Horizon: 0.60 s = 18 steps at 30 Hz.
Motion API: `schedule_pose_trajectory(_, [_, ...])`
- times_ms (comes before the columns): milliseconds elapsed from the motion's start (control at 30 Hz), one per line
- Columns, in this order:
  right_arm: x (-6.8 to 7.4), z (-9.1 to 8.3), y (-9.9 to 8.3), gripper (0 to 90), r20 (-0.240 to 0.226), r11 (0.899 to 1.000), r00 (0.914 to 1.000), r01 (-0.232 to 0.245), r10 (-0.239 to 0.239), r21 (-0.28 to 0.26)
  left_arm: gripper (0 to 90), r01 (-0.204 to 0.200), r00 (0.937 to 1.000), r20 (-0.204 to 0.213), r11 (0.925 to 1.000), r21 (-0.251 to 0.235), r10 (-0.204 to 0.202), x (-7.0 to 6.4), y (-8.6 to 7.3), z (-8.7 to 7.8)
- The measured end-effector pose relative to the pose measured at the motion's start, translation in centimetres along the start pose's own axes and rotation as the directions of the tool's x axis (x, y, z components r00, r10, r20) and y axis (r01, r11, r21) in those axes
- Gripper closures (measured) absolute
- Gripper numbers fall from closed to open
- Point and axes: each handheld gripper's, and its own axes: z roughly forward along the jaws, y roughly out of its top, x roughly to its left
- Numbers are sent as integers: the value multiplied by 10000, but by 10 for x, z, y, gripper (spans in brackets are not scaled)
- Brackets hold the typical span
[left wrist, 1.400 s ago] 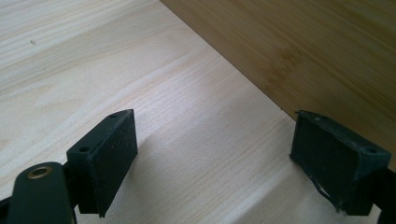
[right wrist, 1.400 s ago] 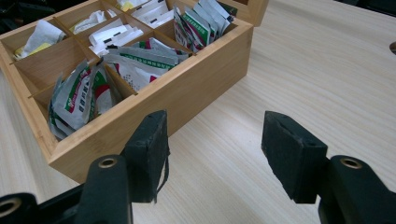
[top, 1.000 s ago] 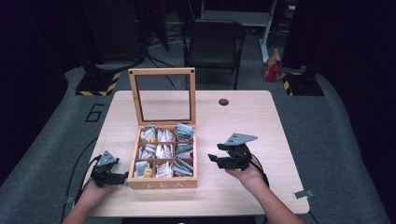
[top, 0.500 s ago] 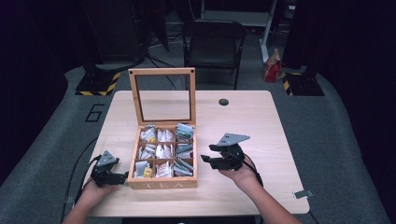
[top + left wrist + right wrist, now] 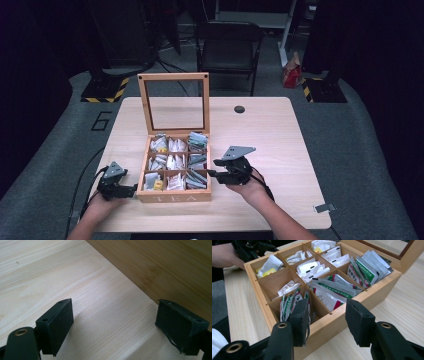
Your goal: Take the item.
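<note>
my right gripper (image 5: pixel 327 315) hangs spread and empty at the right wall of the open tea box (image 5: pixel 173 197), one jaw over the near right compartment of tea bags (image 5: pixel 329 291). my left gripper (image 5: pixel 113 326) rests spread and empty on the table (image 5: pixel 50 272) beside the box's left side. i judge nothing picked yet: every bag sits in its compartment, so the grasp is left to do.
</note>
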Motion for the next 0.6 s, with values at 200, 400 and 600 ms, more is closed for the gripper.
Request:
schedule_pose_trajectory(200, [4,8,1,541,-132,9999,9999,45,-43,97,141,-3,10000,0,10000,-1,3,0,0,0])
schedule_pose_trajectory(400, [7,13,3,541,-203,9998,9997,142,-140,108,140,14,10000,14,10000,-1,-14,0,0,0])
schedule_pose_trajectory(600, [11,17,5,541,-321,9999,9994,123,-120,106,141,13,10000,13,10000,0,-13,0,0,0])
